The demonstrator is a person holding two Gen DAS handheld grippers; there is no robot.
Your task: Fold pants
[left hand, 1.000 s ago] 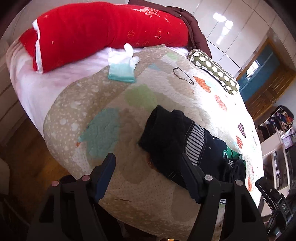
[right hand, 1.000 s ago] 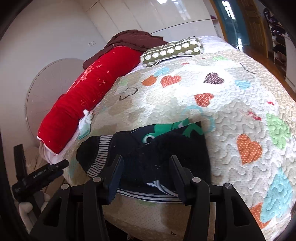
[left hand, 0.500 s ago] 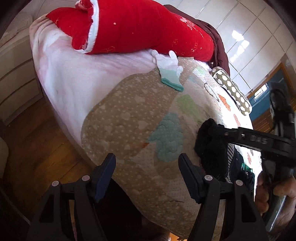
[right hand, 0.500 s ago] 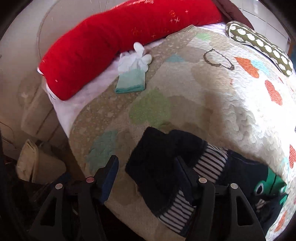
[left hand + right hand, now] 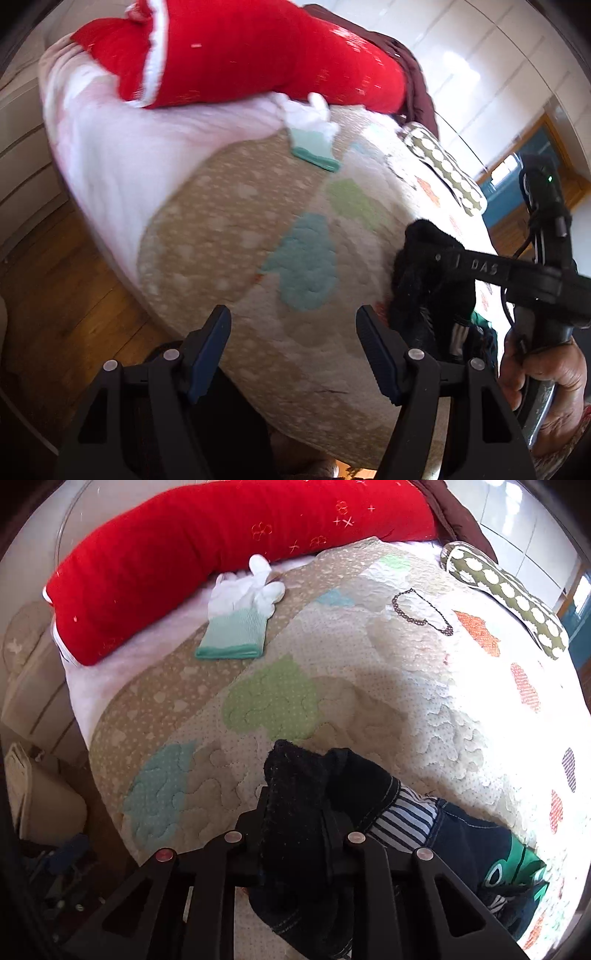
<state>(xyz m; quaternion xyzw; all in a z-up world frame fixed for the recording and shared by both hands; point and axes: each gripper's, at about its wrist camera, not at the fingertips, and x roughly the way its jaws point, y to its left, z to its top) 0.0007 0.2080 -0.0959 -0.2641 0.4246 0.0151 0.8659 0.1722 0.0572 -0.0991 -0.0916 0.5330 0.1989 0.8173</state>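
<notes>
Both wrist views close above the quilt (image 5: pixel 229 236), somewhat blurred, sharing the glove (image 5: pixel 240 613).

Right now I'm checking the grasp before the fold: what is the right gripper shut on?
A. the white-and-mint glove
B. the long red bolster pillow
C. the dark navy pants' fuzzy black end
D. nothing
C: the right gripper pinches the dark navy pants, with black fabric bunched between its closed fingers.

A home bedroom: a bed covered by a patchwork quilt (image 5: pixel 369 672) with coloured hearts, a long red bolster (image 5: pixel 207 542) along its far side, a polka-dot pillow (image 5: pixel 506 587) far right, and wooden flooring (image 5: pixel 55 295) below.
</notes>
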